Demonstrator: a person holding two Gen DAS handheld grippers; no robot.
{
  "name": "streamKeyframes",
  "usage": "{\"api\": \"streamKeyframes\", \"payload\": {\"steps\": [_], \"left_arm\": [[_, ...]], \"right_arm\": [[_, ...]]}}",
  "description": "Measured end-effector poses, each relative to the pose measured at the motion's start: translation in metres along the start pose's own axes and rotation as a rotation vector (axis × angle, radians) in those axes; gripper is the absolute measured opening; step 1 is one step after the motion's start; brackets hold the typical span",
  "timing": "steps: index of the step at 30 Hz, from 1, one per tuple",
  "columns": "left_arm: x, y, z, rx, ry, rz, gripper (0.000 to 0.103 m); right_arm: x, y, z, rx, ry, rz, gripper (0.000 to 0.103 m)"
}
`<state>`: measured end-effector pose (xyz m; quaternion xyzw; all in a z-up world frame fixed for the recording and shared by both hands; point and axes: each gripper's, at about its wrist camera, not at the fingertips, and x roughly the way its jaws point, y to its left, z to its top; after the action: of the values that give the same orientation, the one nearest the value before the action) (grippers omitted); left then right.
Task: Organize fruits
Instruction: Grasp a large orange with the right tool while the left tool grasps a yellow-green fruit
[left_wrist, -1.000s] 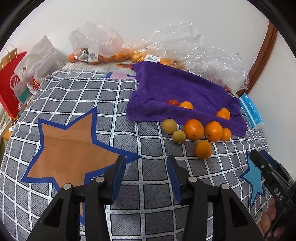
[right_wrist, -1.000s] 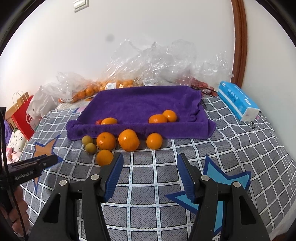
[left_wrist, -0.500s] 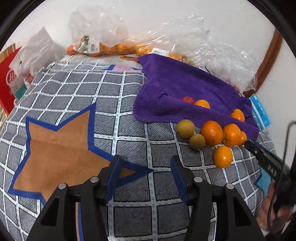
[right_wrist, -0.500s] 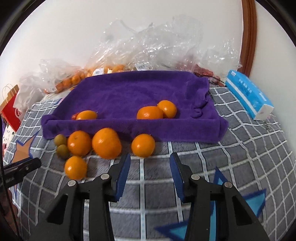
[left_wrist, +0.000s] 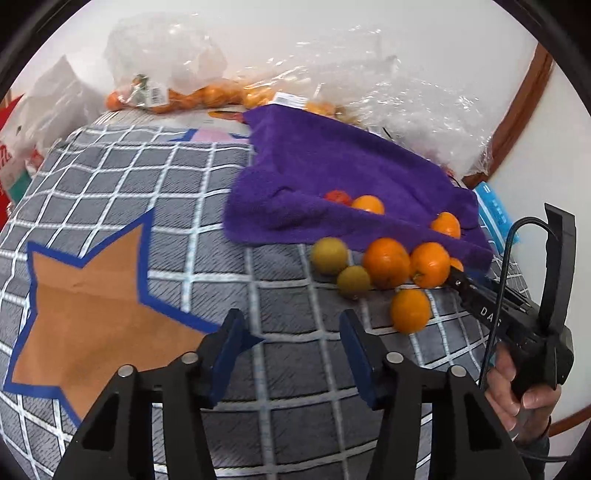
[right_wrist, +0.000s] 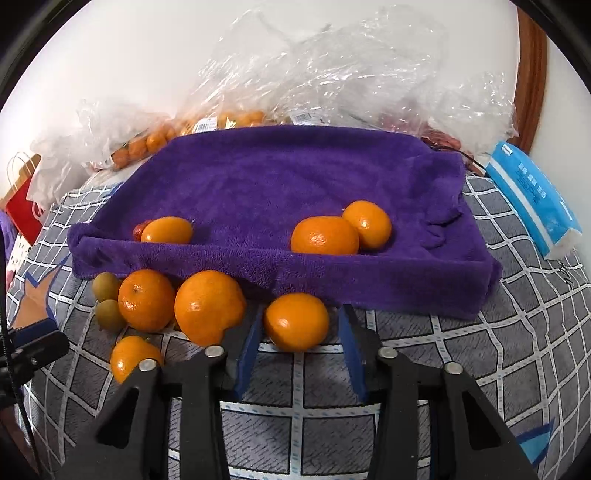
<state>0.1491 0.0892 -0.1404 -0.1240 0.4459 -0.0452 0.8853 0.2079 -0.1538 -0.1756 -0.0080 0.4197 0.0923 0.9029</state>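
Pickup of one loose orange, on the grey checked bed cover just in front of the purple towel. Right gripper set low around that orange, jaws just closing with the fruit between them; left pad at or nearly at the peel, a sliver of gap showing on the other side, so not yet clamped by the look of it. Left gripper hovering over bare cover, jaws just narrowing, parted and holding nothing. Three oranges already on the towel, plus something small and red beside the leftmost, too hidden to name. More waiting on the cover to the left: two big oranges, a smaller one and two little yellow-green fruits. Early in the job, judging by that. Next, probably: finish the squeeze gently, enough to hold a round, slippery peel without bruising it; lift straight up to clear the big neighbour touching the left finger; carry over the raised front fold of the towel and set down beside the pair already there. Worth watching for a roll-away if only one pad bites.
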Motion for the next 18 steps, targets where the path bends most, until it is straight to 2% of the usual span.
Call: {"api": "streamKeyframes", "payload": {"steps": [4,7,9,14,17,18], "left_arm": [[0.012,-0.012,0.01,0.013,0.003,0.006,0.034],[0.022,-0.018,0.019,-0.002,-0.003,0.003,0.032],[0.026,-0.02,0.025,-0.013,-0.011,-0.014,0.026],[0.036,-0.019,0.037,-0.075,0.002,-0.07,0.025],[0.046,-0.022,0.039,-0.073,0.02,-0.064,0.026],[0.047,-0.022,0.038,-0.074,0.001,-0.064,0.026]], "right_arm": [[-0.01,-0.008,-0.003,0.022,-0.024,0.021,0.038],[-0.021,-0.012,-0.008,0.005,-0.067,-0.002,0.038],[-0.024,-0.012,-0.011,-0.021,-0.081,-0.02,0.038],[-0.017,-0.017,-0.011,-0.01,-0.041,0.014,0.038],[-0.016,-0.016,-0.012,-0.016,-0.038,0.02,0.038],[-0.016,-0.015,-0.012,-0.02,-0.037,0.02,0.038]]}}
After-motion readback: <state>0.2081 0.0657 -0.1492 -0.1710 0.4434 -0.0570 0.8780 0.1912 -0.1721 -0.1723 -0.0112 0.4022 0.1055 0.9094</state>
